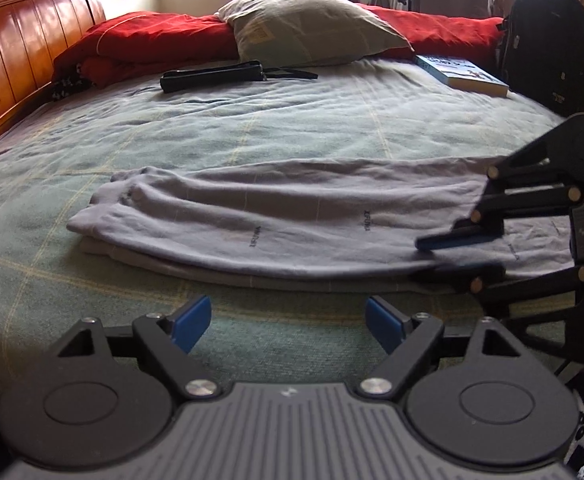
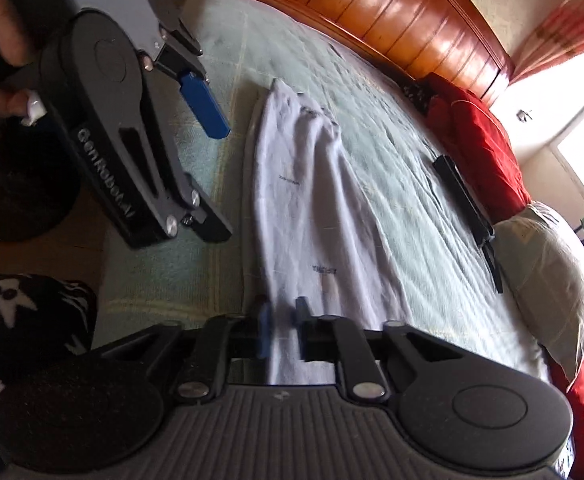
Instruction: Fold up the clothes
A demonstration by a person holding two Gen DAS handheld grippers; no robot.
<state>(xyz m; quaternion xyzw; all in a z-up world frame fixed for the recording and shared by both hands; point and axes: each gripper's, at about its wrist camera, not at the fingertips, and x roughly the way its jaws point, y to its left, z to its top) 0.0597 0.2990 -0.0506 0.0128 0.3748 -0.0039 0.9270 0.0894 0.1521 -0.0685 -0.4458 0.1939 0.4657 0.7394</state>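
Observation:
A pale grey garment (image 1: 276,224) lies folded lengthwise in a long strip on the green bedspread (image 1: 252,132). My left gripper (image 1: 288,324) is open and empty, just in front of the garment's near edge. My right gripper (image 1: 451,254) comes in from the right, its jaws nearly together around the garment's right end. In the right wrist view the garment (image 2: 323,200) stretches away from my right gripper (image 2: 282,328), whose blue pads pinch the cloth's near end. The left gripper (image 2: 212,168) shows open at upper left.
A wooden bed frame (image 1: 24,48) runs along the left. A red blanket (image 1: 152,40), a pillow (image 1: 307,24), a black pouch (image 1: 212,76) and a book (image 1: 463,74) lie at the far end. A black backpack (image 1: 547,40) stands at right.

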